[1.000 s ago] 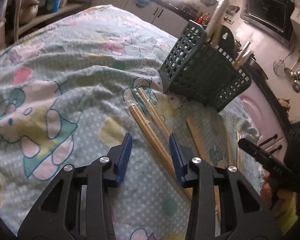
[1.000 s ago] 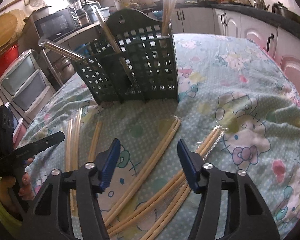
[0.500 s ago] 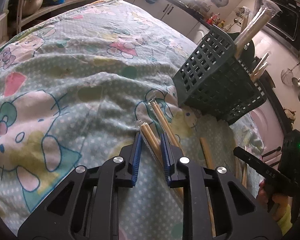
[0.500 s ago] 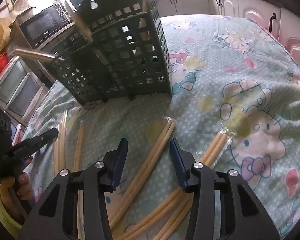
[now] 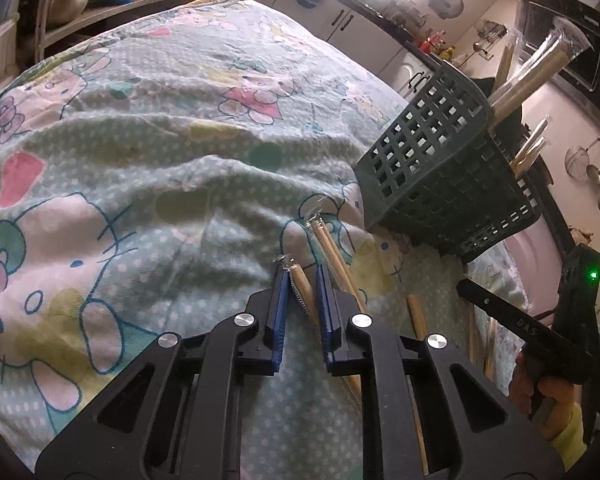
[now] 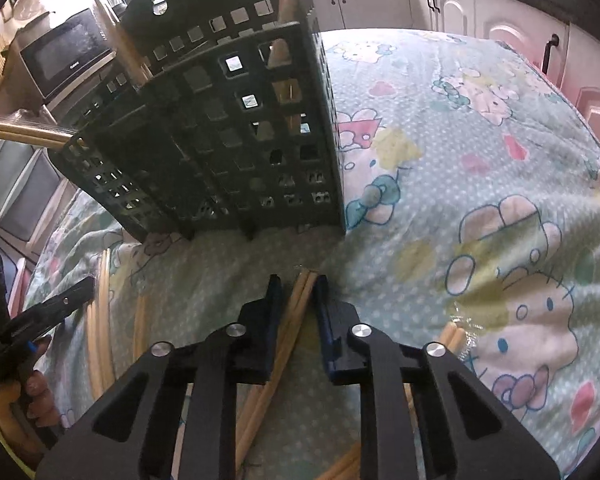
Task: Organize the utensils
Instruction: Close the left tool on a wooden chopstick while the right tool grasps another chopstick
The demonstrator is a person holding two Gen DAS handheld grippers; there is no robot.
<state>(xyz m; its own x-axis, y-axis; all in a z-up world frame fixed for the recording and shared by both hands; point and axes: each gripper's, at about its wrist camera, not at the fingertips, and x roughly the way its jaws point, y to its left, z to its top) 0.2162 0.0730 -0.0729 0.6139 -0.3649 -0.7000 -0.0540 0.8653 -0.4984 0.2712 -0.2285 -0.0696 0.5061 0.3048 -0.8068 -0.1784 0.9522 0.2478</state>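
Plastic-wrapped pair of wooden chopsticks (image 5: 300, 286) lies on the cartoon-print tablecloth (image 5: 140, 160), left gripper (image 5: 303, 280) narrowed around it, contact unclear. Right gripper (image 6: 298, 286) likewise straddles another wooden pair (image 6: 296, 308), just near of the dark green slotted plastic utensil basket (image 6: 228, 140).

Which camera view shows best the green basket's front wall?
The right wrist view: the green basket fills it, its grid wall facing the camera. The left wrist view shows the same basket from a corner, smaller, with chopsticks sticking out.

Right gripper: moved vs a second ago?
Yes. The right gripper went forward toward the green basket, jaws narrowing around a chopstick pair.
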